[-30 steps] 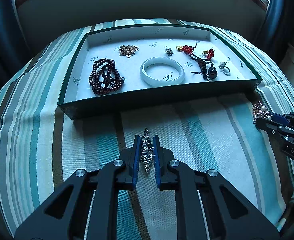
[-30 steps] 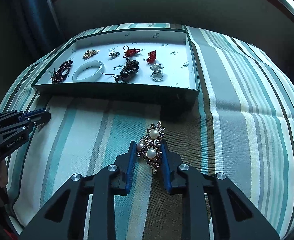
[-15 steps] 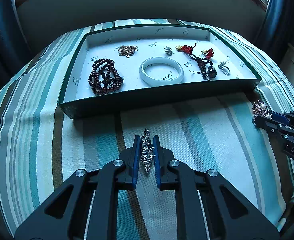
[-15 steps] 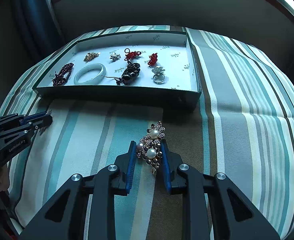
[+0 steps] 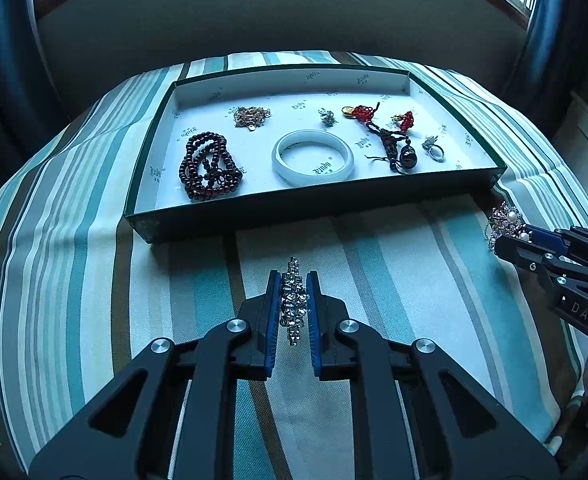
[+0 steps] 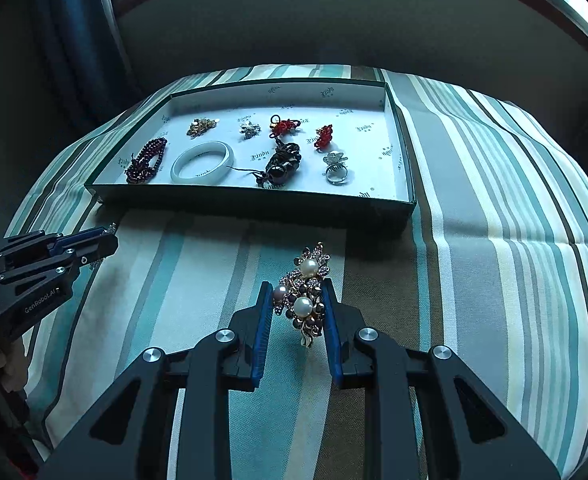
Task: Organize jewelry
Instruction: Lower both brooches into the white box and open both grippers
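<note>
The left gripper (image 5: pixel 294 304) pinches a narrow rhinestone brooch (image 5: pixel 293 300); the right gripper (image 6: pixel 298 304) clamps a pearl-studded brooch (image 6: pixel 303 292), near the tray's (image 6: pixel 254 200) front edge.

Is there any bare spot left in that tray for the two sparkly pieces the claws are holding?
Yes. The tray is bare at its right end, between the ring and the right wall, and in the back left corner behind the beads. The middle is crowded: bangle, red knots and dark pendant lie close together.
</note>
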`<state>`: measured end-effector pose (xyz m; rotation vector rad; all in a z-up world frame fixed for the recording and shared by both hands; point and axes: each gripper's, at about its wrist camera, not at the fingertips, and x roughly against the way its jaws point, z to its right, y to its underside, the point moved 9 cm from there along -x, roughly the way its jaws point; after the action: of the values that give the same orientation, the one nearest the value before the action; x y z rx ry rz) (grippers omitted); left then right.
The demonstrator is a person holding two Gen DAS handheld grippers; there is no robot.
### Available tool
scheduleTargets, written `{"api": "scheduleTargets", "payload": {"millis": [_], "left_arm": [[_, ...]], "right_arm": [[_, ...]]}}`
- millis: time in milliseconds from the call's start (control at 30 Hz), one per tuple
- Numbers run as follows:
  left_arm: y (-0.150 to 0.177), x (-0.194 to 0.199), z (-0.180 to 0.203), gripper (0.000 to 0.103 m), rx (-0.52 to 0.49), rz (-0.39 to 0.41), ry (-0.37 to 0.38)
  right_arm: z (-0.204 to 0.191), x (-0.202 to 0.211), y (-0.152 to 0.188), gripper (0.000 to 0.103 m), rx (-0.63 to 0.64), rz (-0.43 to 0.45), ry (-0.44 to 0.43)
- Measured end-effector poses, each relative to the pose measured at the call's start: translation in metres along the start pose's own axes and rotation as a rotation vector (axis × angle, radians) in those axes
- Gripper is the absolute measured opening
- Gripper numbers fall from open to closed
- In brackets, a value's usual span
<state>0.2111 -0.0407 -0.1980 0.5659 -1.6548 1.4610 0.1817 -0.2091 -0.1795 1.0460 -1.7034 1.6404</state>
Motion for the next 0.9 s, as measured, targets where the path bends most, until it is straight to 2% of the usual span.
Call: {"api": "scheduleTargets", "payload": {"millis": [233, 533, 900], "left_arm": [[-0.023, 0.024, 0.001, 0.013, 0.002, 0.064, 0.010], [-0.073, 0.040, 0.002, 0.013, -0.020, 0.151, 0.014], [-0.153, 0.022, 0.000, 0.013, -0.015, 0.211, 0.002]], "right_arm": [[-0.009, 0.017, -0.023, 0.025, 0.017, 0.061, -0.015], [-0.019, 0.025, -0.069, 0.025, 0.048, 0.135, -0.032], [-0.017, 0.013, -0.147, 0.025, 0.065, 0.218, -0.036]]}}
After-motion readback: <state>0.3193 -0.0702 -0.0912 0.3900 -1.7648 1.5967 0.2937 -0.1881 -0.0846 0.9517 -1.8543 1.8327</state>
